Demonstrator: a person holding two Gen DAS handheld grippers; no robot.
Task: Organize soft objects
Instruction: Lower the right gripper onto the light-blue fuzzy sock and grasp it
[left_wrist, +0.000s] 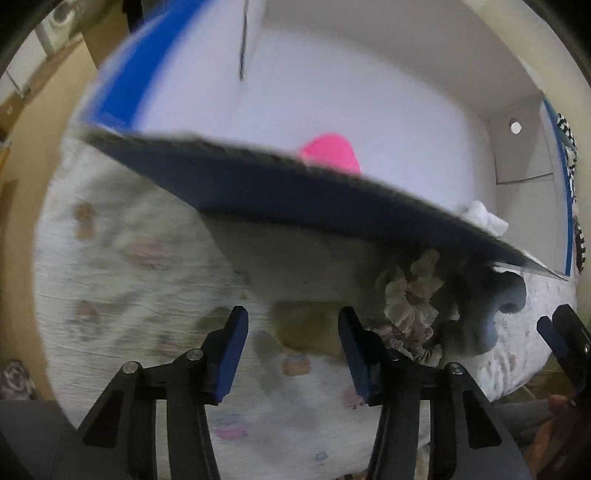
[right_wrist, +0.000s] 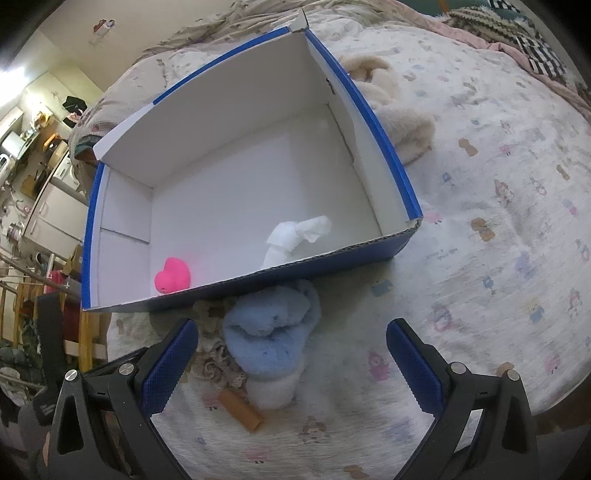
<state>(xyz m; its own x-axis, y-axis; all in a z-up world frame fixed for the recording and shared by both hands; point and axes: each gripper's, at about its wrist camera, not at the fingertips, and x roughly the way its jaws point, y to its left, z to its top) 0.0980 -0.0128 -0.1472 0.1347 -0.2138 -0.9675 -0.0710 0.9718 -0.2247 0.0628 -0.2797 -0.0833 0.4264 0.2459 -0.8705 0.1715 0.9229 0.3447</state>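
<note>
A blue cardboard box (right_wrist: 369, 110) with a white inside lies open on the bed. It holds a pink heart-shaped piece (right_wrist: 173, 277) and a white rolled cloth (right_wrist: 295, 236). In front of its near wall lie a fluffy blue sock (right_wrist: 269, 339) with a white cuff, a beige frilly scrunchie (right_wrist: 214, 354) and a brown roll (right_wrist: 242, 408). My right gripper (right_wrist: 293, 325) hangs wide open above the blue sock, touching nothing. In the blurred left wrist view, my left gripper (left_wrist: 291, 321) is open, pointing steeply down. A brown blurred shape (left_wrist: 306, 328) shows beyond its tips, with the scrunchie (left_wrist: 410, 295) and sock (left_wrist: 495, 306) to the right.
A cream fluffy blanket (right_wrist: 399, 122) lies against the box's far right side. The printed bedspread (right_wrist: 498, 258) stretches out to the right. The bed's edge and room furniture (right_wrist: 44, 192) are on the left. The right gripper's fingers (left_wrist: 550, 336) show at the left wrist view's right edge.
</note>
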